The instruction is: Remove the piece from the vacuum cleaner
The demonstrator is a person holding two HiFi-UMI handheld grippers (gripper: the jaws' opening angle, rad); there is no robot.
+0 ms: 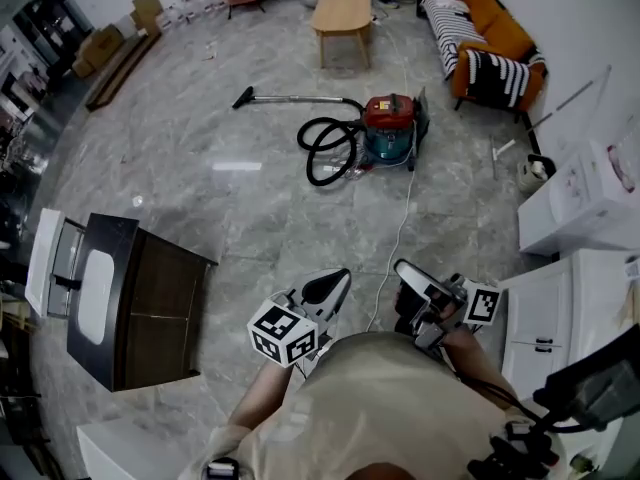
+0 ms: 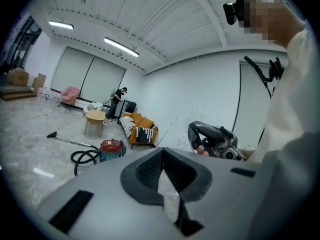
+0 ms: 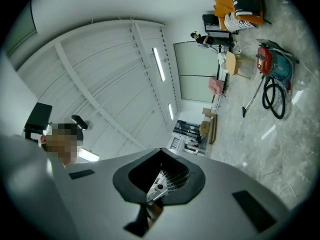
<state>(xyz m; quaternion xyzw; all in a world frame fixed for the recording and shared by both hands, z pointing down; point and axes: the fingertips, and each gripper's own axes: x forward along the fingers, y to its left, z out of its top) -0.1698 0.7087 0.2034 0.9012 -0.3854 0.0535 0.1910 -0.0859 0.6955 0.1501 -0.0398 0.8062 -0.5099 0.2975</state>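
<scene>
Canister vacuum cleaner [image 1: 392, 133], red lid [image 1: 388, 111], coiled black hose [image 1: 320, 155]

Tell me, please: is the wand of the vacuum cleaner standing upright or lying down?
Lying down. The wand rests flat on the floor, and its nozzle points away from the vacuum cleaner.

red vacuum cleaner [image 1: 392, 126] on grey floor [image 1: 250, 218]

The vacuum cleaner [image 1: 392, 126] shows too small for detail.
</scene>
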